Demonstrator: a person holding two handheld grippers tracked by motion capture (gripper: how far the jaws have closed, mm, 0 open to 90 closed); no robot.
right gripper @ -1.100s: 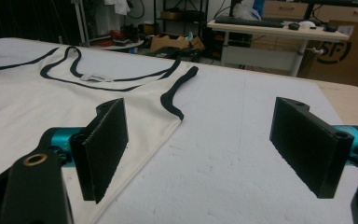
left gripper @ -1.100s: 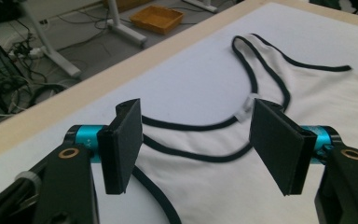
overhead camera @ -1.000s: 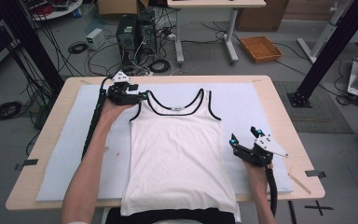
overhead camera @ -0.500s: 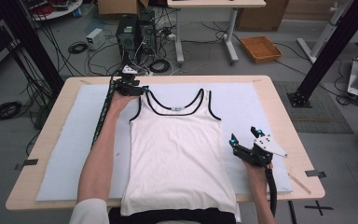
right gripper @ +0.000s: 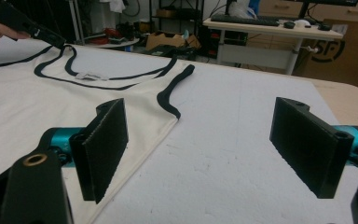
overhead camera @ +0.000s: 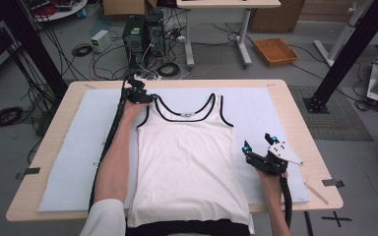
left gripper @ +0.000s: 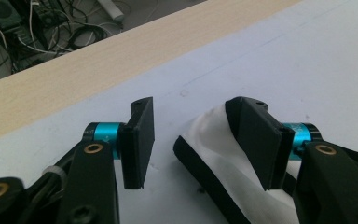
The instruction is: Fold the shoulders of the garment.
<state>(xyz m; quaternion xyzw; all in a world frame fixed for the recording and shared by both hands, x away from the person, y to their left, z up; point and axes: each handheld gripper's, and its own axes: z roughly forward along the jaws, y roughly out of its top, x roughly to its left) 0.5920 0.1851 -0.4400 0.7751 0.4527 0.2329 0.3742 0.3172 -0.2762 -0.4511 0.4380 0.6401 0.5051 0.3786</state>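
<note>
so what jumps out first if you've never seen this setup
A white tank top with black trim lies flat down the middle of the pale mat. The left gripper is at its far left shoulder strap, which lies between jaws that have just been closing. The right gripper hovers open beside the shirt's right edge.

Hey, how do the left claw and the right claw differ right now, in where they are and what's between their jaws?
The left claw sits at the tank top's far shoulder strap, and its jaws have just been closing around it without pressing yet. The right claw is beside the top's near side edge, jaws wide, with only bare white mat between them. Both are open and low over the mat.
</note>
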